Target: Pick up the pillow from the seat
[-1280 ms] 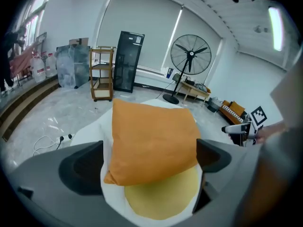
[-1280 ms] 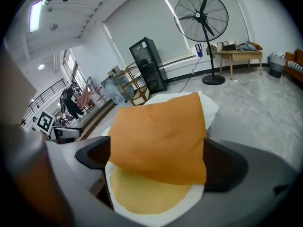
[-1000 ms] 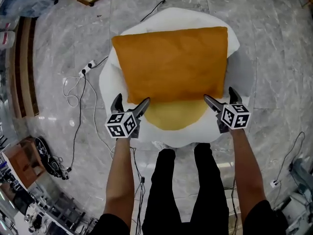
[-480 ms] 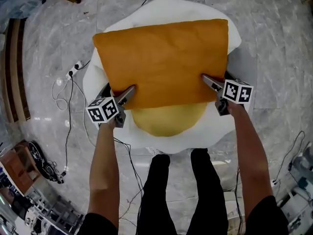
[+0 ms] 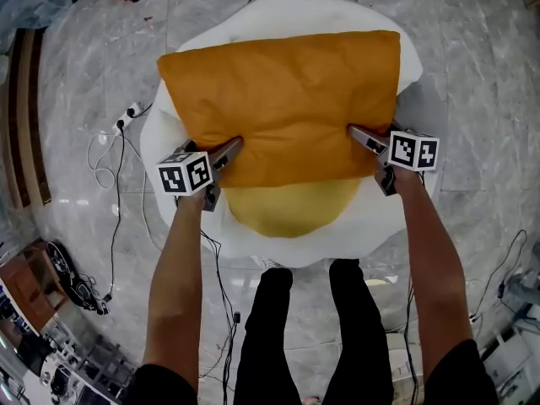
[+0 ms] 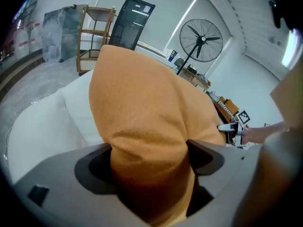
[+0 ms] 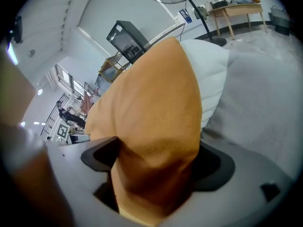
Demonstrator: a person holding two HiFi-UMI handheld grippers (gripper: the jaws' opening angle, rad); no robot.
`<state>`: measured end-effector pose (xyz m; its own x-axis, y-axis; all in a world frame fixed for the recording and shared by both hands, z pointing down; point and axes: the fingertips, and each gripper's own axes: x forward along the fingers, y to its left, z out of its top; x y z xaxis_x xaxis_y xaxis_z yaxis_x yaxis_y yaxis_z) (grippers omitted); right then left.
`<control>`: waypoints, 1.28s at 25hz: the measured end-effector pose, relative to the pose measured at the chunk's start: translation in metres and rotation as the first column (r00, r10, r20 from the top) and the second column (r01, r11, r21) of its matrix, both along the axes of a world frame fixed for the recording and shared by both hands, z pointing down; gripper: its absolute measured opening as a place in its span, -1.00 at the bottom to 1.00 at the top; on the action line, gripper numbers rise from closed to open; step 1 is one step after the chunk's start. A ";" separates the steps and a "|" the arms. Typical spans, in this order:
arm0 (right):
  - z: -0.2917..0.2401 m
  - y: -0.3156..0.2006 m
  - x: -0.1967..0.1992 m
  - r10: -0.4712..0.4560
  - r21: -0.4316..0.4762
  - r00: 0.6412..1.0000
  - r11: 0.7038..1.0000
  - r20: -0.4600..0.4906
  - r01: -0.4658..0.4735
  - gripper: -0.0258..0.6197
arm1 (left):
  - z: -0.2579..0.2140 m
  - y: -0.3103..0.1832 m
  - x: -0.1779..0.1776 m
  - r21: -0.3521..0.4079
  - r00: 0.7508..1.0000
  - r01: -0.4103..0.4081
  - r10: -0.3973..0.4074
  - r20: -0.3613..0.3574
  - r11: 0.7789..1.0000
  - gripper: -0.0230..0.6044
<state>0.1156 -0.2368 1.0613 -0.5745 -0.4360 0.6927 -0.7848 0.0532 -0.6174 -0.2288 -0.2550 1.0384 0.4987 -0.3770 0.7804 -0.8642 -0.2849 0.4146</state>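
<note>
An orange pillow lies on a round white seat with a yellow seat cushion showing under its near edge. My left gripper is at the pillow's near left corner and my right gripper at its near right corner. Both pairs of jaws are closing. In the left gripper view the pillow fills the gap of the left gripper and creases between the jaws. In the right gripper view the pillow is likewise pinched in the right gripper.
The seat stands on a grey marble floor with a power strip and cables to its left. The person's legs stand close to the seat's near rim. A standing fan, a black cabinet and a wooden shelf are farther off.
Both grippers moved forward from the seat's near rim onto the pillow's near corners. Their jaws now sit around the pillow's edge, which has shifted slightly.
</note>
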 end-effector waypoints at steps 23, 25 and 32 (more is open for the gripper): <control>-0.248 0.059 -0.006 0.097 0.256 0.975 0.966 -0.201 -0.043 -0.39 | -0.239 0.063 0.017 0.252 0.998 0.065 -0.067 0.000 0.966 -0.06; -0.279 0.071 -0.010 0.095 0.274 0.975 0.961 -0.202 -0.037 -0.39 | -0.271 0.077 0.013 0.269 0.998 0.065 -0.064 -0.014 0.961 -0.04; -0.399 0.096 -0.034 0.067 0.375 0.974 0.927 -0.216 0.020 -0.37 | -0.387 0.112 -0.013 0.351 0.994 0.111 -0.107 -0.030 0.930 -0.03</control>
<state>0.0818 -0.1409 0.6620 -0.4122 -0.6984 0.5851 -0.9025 0.2250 -0.3671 -0.2423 -0.1428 0.6514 0.4459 -0.6790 0.5832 -0.8946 -0.3182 0.3136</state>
